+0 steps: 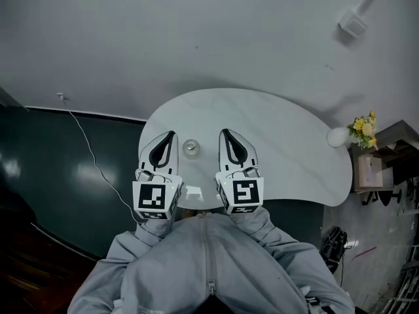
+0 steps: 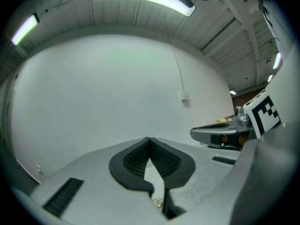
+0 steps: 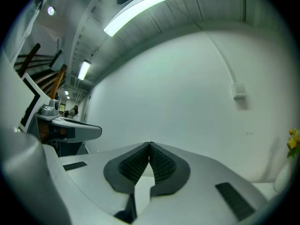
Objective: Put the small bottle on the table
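Note:
The small bottle [image 1: 190, 148], seen from above as a round clear body with a silvery top, stands on the white table [image 1: 281, 149] near its front edge. My left gripper [image 1: 171, 135] hovers just left of it and my right gripper [image 1: 224, 133] just right of it, neither touching it. Both point away from me. In the left gripper view the black pads [image 2: 136, 159] meet at the tip with nothing between them. The right gripper view shows the same, its ribbed pads [image 3: 161, 165] closed together and empty.
A white vase [image 1: 338, 137] with yellow flowers [image 1: 364, 127] stands at the table's right end. A shelf unit [image 1: 386, 156] is beyond it. To the left lies dark floor with a thin white cable [image 1: 88, 150]. A pale wall rises behind the table.

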{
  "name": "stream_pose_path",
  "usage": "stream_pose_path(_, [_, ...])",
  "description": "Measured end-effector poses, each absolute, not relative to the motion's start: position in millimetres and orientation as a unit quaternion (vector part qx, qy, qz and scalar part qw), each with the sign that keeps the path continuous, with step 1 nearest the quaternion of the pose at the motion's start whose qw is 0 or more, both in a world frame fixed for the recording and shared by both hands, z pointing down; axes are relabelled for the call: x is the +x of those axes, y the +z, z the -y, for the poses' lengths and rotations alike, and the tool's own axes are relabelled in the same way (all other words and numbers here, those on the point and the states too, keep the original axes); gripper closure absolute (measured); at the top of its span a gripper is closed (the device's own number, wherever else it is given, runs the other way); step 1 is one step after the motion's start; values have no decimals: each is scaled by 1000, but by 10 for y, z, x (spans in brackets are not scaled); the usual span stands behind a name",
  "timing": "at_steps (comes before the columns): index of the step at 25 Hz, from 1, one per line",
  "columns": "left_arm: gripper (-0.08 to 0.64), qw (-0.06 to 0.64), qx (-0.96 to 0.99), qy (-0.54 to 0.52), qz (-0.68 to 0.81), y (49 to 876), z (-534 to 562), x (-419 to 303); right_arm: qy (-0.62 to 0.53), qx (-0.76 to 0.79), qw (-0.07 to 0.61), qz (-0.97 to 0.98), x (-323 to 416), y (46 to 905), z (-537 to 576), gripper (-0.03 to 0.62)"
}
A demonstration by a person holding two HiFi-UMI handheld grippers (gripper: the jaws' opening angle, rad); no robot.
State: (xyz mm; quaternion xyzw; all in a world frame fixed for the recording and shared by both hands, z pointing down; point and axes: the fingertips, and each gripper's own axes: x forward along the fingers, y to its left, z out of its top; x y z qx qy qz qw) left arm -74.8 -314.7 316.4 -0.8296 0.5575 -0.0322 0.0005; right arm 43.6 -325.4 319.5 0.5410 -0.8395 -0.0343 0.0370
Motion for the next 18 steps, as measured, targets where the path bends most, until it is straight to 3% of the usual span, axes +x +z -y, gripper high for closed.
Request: stream_pose_path(18, [552, 15, -831, -31, -556, 3033, 2994, -676, -46, 529, 21, 847, 372, 3004, 3077, 566])
